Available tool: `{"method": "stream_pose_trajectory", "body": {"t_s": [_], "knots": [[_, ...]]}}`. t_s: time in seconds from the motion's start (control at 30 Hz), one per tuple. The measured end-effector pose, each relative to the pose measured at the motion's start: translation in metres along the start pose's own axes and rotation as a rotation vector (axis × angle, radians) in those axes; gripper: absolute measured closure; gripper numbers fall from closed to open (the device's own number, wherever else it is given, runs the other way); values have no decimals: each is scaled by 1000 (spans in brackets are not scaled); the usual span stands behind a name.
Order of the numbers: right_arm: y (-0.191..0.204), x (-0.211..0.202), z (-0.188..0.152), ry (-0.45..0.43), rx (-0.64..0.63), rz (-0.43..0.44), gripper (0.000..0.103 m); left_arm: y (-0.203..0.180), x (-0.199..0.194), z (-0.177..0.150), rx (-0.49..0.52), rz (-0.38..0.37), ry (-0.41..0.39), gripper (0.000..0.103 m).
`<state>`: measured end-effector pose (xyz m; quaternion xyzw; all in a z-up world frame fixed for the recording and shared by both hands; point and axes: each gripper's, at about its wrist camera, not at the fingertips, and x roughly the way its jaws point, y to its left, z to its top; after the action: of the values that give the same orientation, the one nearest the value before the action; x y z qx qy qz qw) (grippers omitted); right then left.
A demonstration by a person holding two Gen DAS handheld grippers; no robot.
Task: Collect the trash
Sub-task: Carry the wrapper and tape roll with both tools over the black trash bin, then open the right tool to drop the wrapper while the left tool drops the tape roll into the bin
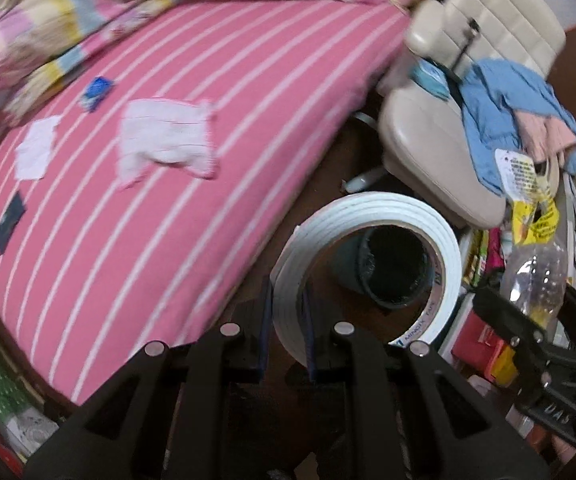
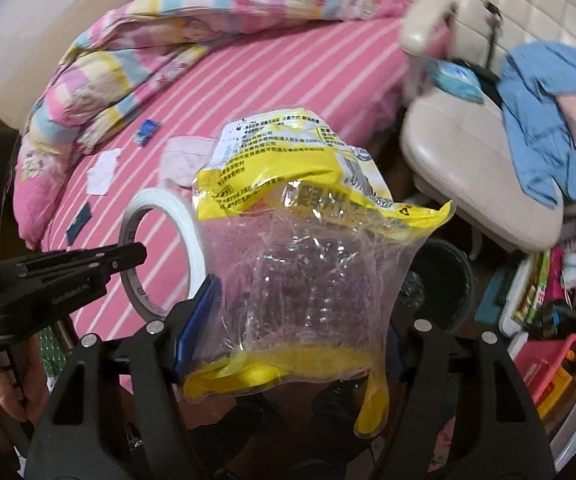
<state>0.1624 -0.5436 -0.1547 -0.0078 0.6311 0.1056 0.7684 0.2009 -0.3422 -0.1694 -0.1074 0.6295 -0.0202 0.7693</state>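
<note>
My left gripper (image 1: 288,312) is shut on a white tape roll (image 1: 367,216), pinching its wall; the same tape roll (image 2: 160,204) shows beside the left gripper (image 2: 136,256) in the right wrist view. My right gripper (image 2: 301,320) is shut on a crumpled clear and yellow plastic package (image 2: 307,240), also seen as the package (image 1: 535,272) at the right of the left view. A dark bin (image 1: 395,268) with a black liner sits on the floor below the roll; the bin (image 2: 443,280) is partly hidden behind the package. White paper scraps (image 1: 168,136) and small dark wrappers (image 1: 10,220) lie on the bed.
A pink striped mattress (image 1: 248,100) with a bunched patterned blanket (image 1: 48,32) fills the left. A beige office chair (image 1: 439,140) carrying blue clothes (image 1: 507,100) stands right of the bin. Boxes and clutter (image 2: 535,300) crowd the floor at right. A hand (image 2: 4,384) holds the left gripper.
</note>
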Motion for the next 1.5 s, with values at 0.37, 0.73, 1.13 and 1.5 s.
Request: {"method": "stream_pose_trajectory", "body": {"t_s": [0.37, 0.73, 1.13, 1.5], "knots": [[-137, 50, 7, 99, 115, -57, 34, -121, 81, 11, 147, -25, 81, 89], [-211, 98, -10, 202, 132, -77, 33, -183, 140, 6, 230, -9, 150, 89], [-265, 113, -20, 236, 218, -114, 13, -214, 184, 15, 243, 5, 183, 89], [-292, 100, -56, 217, 340, -105, 11, -258, 243, 14, 290, -4, 234, 89]]}}
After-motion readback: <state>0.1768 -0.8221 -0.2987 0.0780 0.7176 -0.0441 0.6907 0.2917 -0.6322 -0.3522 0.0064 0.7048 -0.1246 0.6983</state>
